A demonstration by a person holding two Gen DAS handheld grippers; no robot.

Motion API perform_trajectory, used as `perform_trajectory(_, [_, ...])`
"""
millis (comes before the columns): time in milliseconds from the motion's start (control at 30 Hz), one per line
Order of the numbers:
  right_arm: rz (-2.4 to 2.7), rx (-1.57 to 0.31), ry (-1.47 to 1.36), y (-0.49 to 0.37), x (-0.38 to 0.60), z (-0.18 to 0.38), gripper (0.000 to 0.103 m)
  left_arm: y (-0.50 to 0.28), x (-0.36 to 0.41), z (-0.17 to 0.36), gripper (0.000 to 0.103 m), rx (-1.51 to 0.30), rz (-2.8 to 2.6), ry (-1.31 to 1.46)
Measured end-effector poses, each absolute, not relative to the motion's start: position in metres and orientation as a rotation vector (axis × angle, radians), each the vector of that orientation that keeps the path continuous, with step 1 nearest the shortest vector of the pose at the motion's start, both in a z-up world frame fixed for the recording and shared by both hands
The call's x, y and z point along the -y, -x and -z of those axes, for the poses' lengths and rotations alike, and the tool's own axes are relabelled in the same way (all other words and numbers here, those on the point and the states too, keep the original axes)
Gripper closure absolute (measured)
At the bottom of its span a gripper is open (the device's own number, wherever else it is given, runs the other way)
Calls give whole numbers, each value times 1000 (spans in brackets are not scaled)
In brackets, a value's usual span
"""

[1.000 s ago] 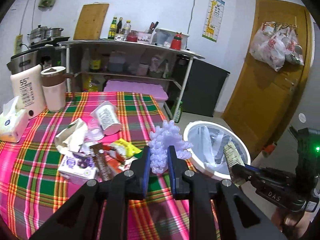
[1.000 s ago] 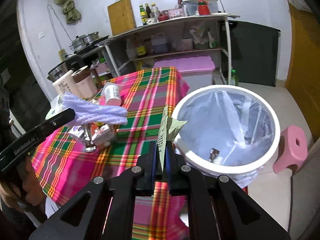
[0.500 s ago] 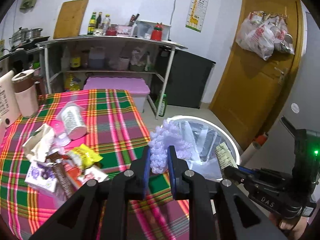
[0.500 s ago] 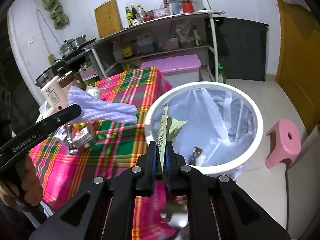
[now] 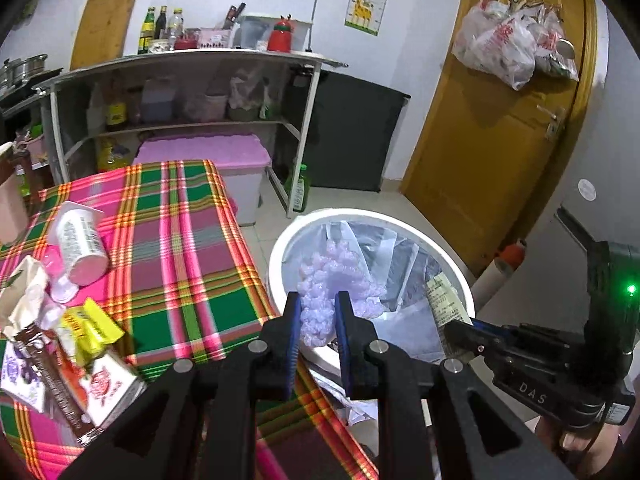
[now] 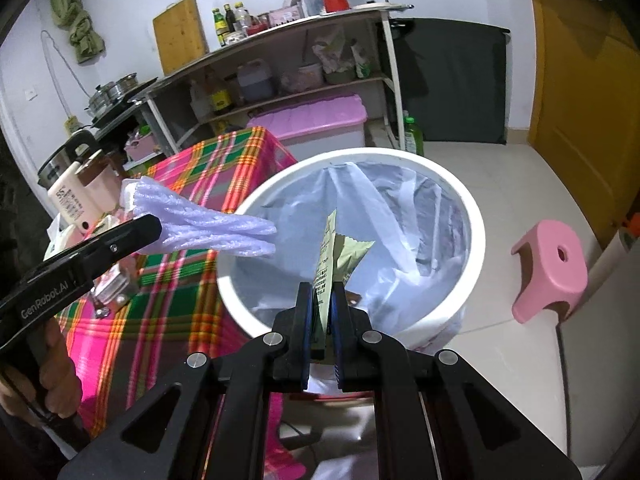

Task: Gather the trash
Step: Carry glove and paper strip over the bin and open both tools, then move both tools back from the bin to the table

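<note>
My left gripper is shut on a lilac foam net sleeve and holds it over the near rim of the white trash bin lined with a clear bag. The sleeve also shows in the right wrist view, sticking out over the bin's left rim. My right gripper is shut on a pale green snack wrapper and holds it above the bin's opening. That wrapper shows in the left wrist view at the bin's right side.
A plaid-covered table left of the bin carries more trash: a tipped white cup, crumpled paper, a yellow wrapper and small cartons. A pink stool stands right of the bin. A shelf unit stands behind.
Both grippers have moved from above the table edge toward the bin. The foam sleeve now hangs over the bin's rim and the green wrapper is over its opening.
</note>
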State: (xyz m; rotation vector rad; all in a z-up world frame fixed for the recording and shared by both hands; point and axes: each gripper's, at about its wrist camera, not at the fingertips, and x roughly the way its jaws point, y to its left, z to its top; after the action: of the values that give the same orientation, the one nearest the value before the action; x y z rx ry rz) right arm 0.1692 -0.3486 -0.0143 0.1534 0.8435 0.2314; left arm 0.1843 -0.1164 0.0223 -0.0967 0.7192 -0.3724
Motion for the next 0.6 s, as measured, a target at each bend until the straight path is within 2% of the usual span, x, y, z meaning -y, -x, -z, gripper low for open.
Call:
perform_trajectory(400, [-207, -893, -136, -187, 355, 31, 93, -201, 131, -11, 84, -750, 408, 72])
perform_trajectory(533, [-195, -899, -134, -191, 358, 34, 92, -204, 132, -10, 77, -751, 411, 70])
perform_trajectory(600, [-190, -896, -135, -191, 359, 35, 88, -204, 132, -9, 70, -749, 412, 69])
